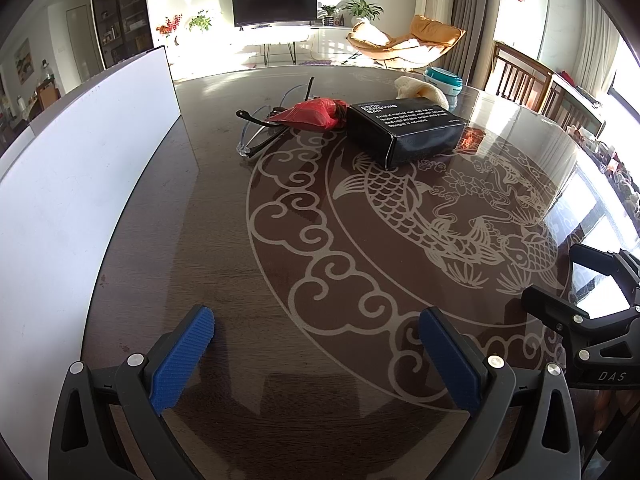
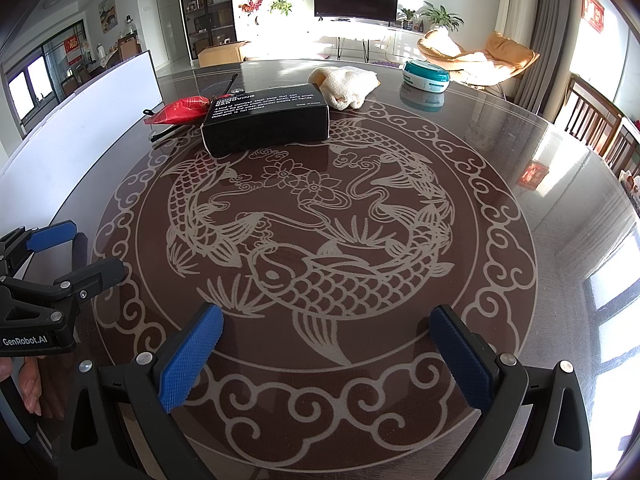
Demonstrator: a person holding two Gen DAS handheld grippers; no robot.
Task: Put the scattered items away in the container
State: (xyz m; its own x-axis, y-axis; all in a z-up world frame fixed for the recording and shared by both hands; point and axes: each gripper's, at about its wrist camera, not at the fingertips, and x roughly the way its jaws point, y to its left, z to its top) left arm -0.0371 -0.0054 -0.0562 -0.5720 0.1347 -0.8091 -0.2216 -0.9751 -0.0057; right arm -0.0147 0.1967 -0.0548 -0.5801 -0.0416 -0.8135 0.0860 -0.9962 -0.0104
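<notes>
A black box point(image 1: 404, 128) point(image 2: 266, 122) with white print lies on the far part of the table. Left of it lie a red packet point(image 1: 314, 114) point(image 2: 180, 110) and clear glasses with dark arms point(image 1: 260, 128). Behind the box are a cream cloth point(image 2: 346, 82) point(image 1: 420, 88) and a teal-and-white round tin point(image 2: 426, 74) point(image 1: 444, 78). A white container wall point(image 1: 80, 184) point(image 2: 92, 108) stands along the left. My left gripper point(image 1: 316, 344) is open and empty over the near table. My right gripper point(image 2: 326, 344) is open and empty, to the right of the left one.
The round dark table point(image 2: 560, 216) has a pale carp pattern under glass. Wooden chairs point(image 1: 520, 76) stand at the far right edge. A TV, plants and an orange lounge chair point(image 2: 492, 58) are in the room beyond.
</notes>
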